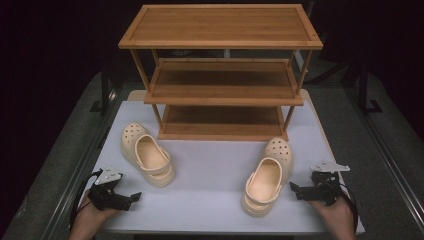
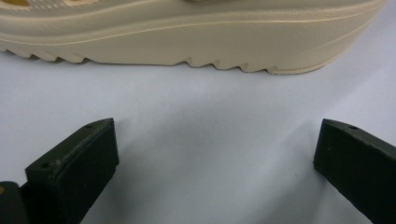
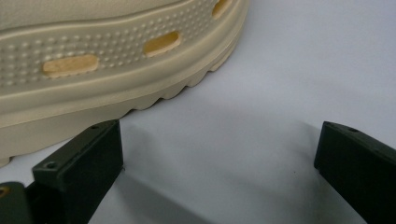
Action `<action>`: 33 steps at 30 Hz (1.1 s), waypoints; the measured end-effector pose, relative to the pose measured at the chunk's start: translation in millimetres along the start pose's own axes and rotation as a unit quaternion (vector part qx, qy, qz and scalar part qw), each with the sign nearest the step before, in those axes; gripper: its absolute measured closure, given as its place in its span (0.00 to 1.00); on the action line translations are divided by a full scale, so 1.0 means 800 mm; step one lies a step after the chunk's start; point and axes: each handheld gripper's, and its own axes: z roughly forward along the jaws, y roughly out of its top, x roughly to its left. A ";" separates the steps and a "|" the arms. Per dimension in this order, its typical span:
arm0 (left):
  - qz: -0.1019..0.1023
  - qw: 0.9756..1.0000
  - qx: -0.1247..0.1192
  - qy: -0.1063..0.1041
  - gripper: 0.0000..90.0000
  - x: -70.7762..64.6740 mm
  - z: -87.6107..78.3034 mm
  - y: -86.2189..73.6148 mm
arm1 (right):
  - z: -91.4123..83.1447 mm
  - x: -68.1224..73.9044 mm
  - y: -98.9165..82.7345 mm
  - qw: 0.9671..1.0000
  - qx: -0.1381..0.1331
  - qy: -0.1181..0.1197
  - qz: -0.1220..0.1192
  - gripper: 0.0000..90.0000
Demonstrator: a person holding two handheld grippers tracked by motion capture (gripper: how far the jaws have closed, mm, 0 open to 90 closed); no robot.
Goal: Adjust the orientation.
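Two cream clogs lie on the white table top [image 1: 210, 165]. The left clog [image 1: 147, 156] lies toe away from me, heel toward the front. The right clog [image 1: 267, 175] lies the same way, a bit nearer the front edge. My left gripper [image 1: 134, 198] rests low on the table, front left, pointing at the left clog, a short gap away. In the left gripper view that clog's sole edge [image 2: 187, 42] runs across the top, and the left gripper [image 2: 217, 140] is open with bare table between the jaws. My right gripper [image 1: 296, 190] lies beside the right clog [image 3: 93, 70]. The right gripper [image 3: 222, 140] is open and holds nothing.
A three-tier bamboo shoe rack [image 1: 222, 75] stands at the back of the table, all its shelves bare. Bare white surface stretches between the two clogs and the rack's foot. Dark floor and metal rails flank the table.
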 end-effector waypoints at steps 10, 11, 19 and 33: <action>0.000 1.000 0.001 0.000 0.00 0.000 0.000 0.000 | 0.000 0.000 0.000 1.000 -0.001 0.000 0.001 0.01; 0.000 1.000 0.001 0.000 0.00 0.000 0.000 0.000 | 0.000 0.000 0.000 1.000 -0.001 0.000 0.000 0.01; -0.013 1.000 -0.009 -0.007 0.17 0.003 -0.010 0.000 | 0.000 0.000 0.000 1.000 -0.001 0.000 -0.001 0.01; -0.032 0.999 -0.013 0.006 0.90 0.023 -0.043 0.020 | 0.000 0.000 -0.001 1.000 -0.001 0.000 0.000 0.01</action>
